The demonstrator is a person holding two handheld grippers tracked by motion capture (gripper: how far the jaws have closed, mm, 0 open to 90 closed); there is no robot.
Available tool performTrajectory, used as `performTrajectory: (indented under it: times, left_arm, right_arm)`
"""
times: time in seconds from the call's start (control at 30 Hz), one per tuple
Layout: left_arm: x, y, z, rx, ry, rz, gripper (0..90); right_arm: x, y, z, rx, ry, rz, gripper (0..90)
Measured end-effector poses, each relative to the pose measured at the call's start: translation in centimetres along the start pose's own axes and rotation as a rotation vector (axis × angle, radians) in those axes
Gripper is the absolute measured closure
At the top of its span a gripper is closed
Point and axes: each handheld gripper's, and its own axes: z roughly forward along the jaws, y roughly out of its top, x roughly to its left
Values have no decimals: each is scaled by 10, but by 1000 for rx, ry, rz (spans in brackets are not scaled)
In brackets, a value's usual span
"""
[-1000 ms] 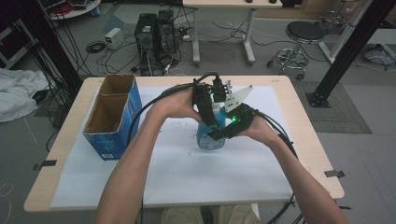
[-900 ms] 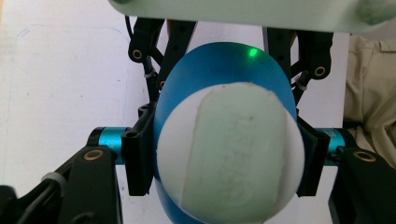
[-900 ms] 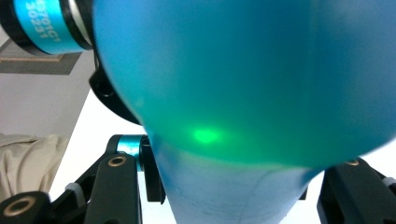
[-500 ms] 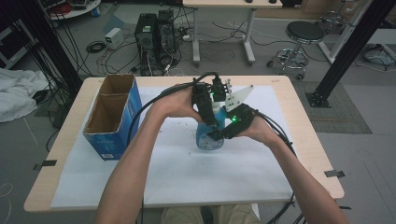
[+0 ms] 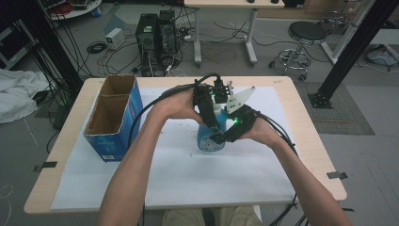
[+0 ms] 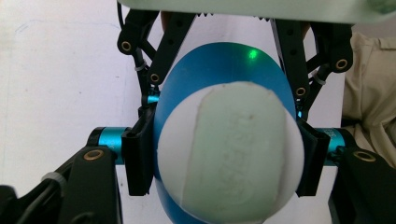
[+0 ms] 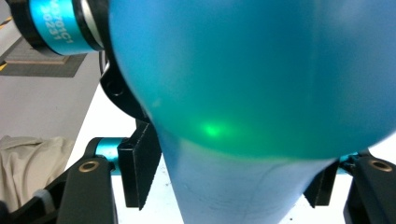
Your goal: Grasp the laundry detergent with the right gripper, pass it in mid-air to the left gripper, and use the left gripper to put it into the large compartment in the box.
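**A Blue Bottle Is Held From Two Sides**

A blue bottle (image 5: pixel 208 139) is seen standing upright on the white sheet (image 5: pixel 188 174) near the middle of the counter (image 5: pixel 301 122). It is reached from both sides at once.

The left gripper (image 5: pixel 209 120) is brought down over the top of the bottle. In the left gripper view, its jaws are pressed against the two sides of the white cap (image 6: pixel 229 154). The cap is clamped between them. The top is most likely held this way so that the bottle is kept still and cannot tip or turn.

The right gripper (image 5: pixel 221 137) is set lower, at the body of the bottle. In the right gripper view, the blue wall (image 7: pixel 243 84) is seen very close, with a green light spot on it. The jaws have just been opening. They stand apart now, one on each side of the bottle, and the left one is seen a little away from the blue wall. The far one is partly hidden, so a touch there cannot be told. The bottle is between them but is not squeezed.

It is judged that the lower grip is being let go while the top grip is kept, so the bottle is never left loose.

A blue cardboard box (image 5: pixel 113 120) with two open parts is stood at the left side of the counter, well apart from the bottle. Nothing can be seen inside it.
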Motion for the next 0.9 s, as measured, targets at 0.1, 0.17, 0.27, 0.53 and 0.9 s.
performTrajectory:
  times: [0.1,0.17,0.27,0.53,0.9]
  left_arm:
    - [0,0,0,3,0,3,376]
    - [-1,0,0,9,0,0,375]
    - [-1,-1,1,13,1,-1,375]
    - [1,-5,-4,18,6,-9,376]
    - [9,-17,-27,37,17,-51,376]
  right_arm:
    - [1,1,-1,2,-5,3,282]
    - [1,1,-1,7,-7,2,272]
    - [2,1,-2,16,-17,0,240]
    - [2,1,-12,52,-43,6,216]
    - [9,-8,-43,194,-164,26,122]
